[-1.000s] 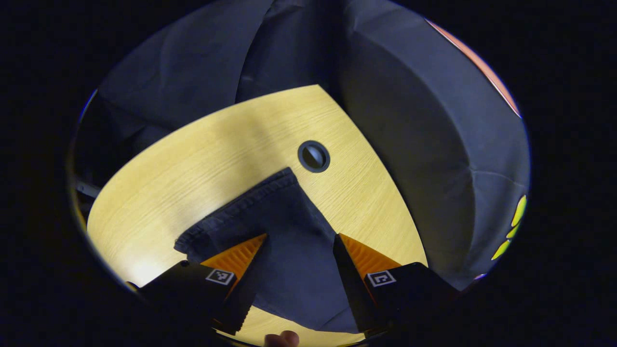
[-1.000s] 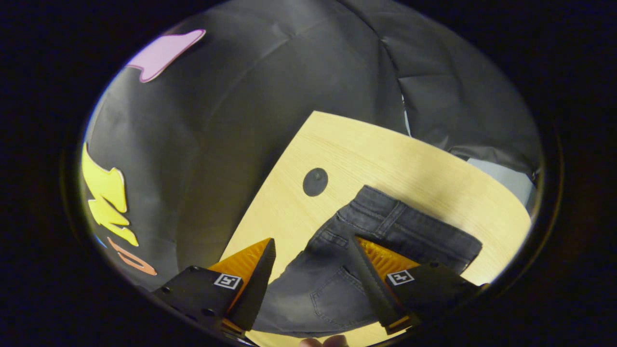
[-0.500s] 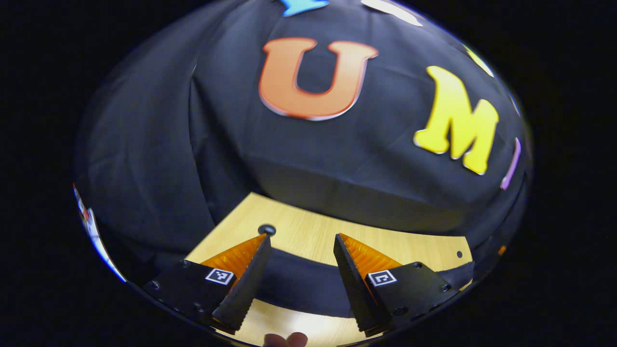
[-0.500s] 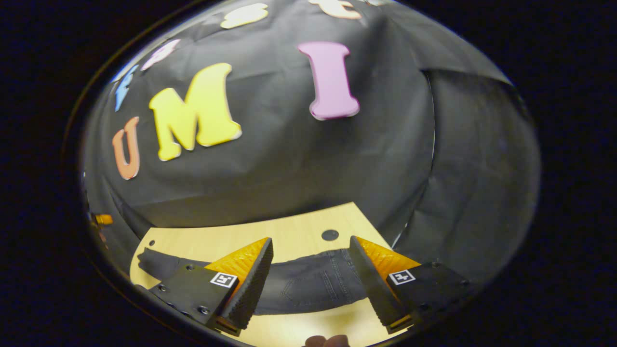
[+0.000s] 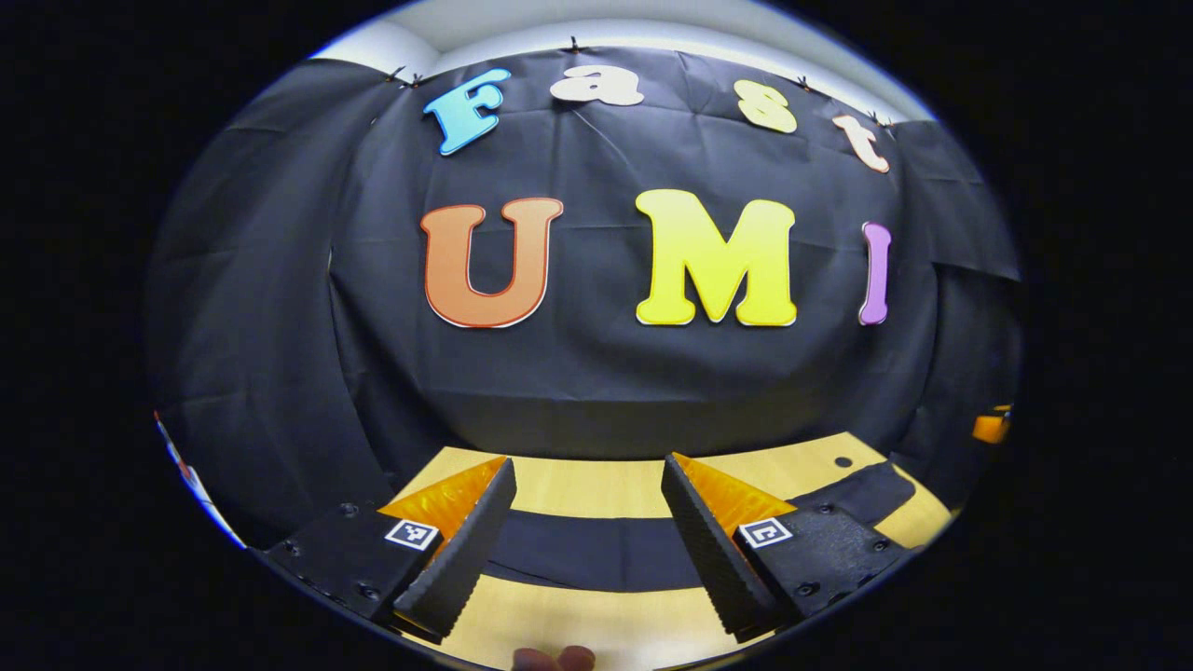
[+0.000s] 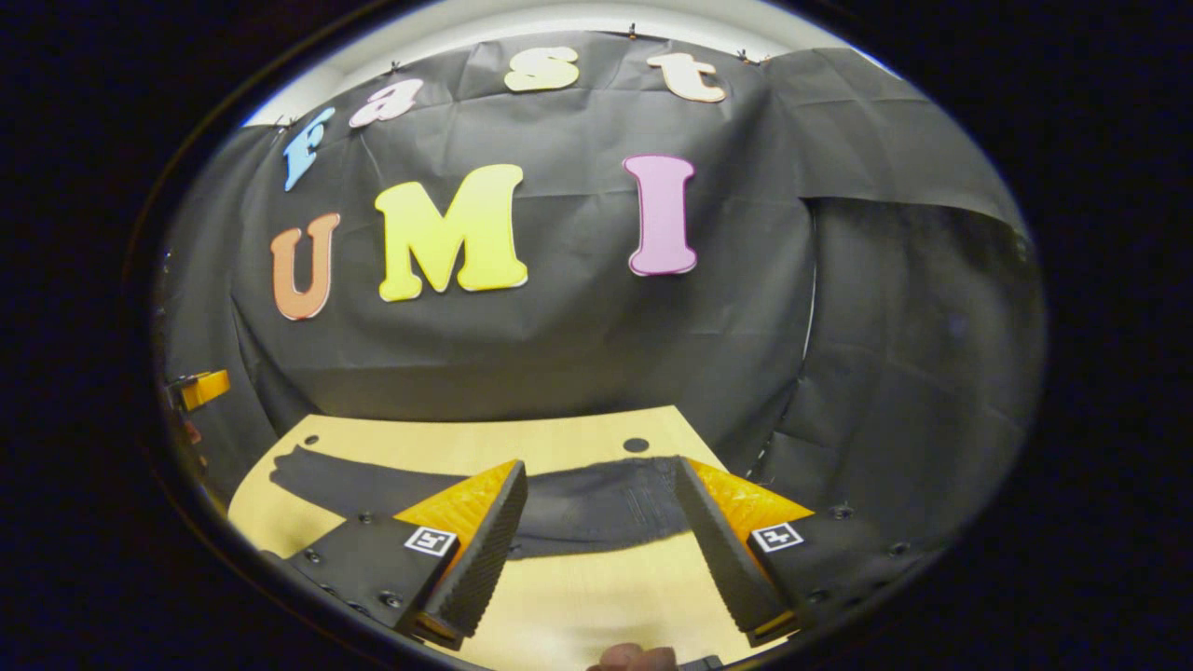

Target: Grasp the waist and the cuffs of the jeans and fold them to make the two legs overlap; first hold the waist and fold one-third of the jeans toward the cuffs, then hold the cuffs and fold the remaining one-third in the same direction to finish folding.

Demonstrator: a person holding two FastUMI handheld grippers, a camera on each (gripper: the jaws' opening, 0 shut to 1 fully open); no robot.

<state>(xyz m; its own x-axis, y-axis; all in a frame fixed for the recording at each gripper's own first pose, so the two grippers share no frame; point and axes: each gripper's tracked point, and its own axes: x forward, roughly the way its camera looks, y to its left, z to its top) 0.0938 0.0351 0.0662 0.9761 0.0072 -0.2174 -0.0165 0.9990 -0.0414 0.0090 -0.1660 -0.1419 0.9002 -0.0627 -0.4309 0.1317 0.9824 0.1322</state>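
Observation:
Dark jeans (image 5: 587, 550) lie flat and stretched out across the light wooden table (image 5: 596, 489). In the right gripper view the jeans (image 6: 596, 503) run from the left end (image 6: 298, 466) to the wider waist part near the right. My left gripper (image 5: 582, 550) is open, held above the near side of the jeans with nothing between its fingers. My right gripper (image 6: 596, 550) is open too, above the table's near part, with the waist end of the jeans beyond its fingertips. Both point level toward the back wall.
The table (image 6: 559, 606) has small round holes, one in the left gripper view (image 5: 843, 461) and another in the right gripper view (image 6: 637, 445). An orange object (image 6: 203, 388) sits at the far left edge. A fingertip (image 5: 555, 658) shows at the bottom. Black cloth hangs behind the table.
Both grippers have tilted up from looking down at the jeans to looking level at the back wall, and drawn back toward the table's near side. Both stayed open.

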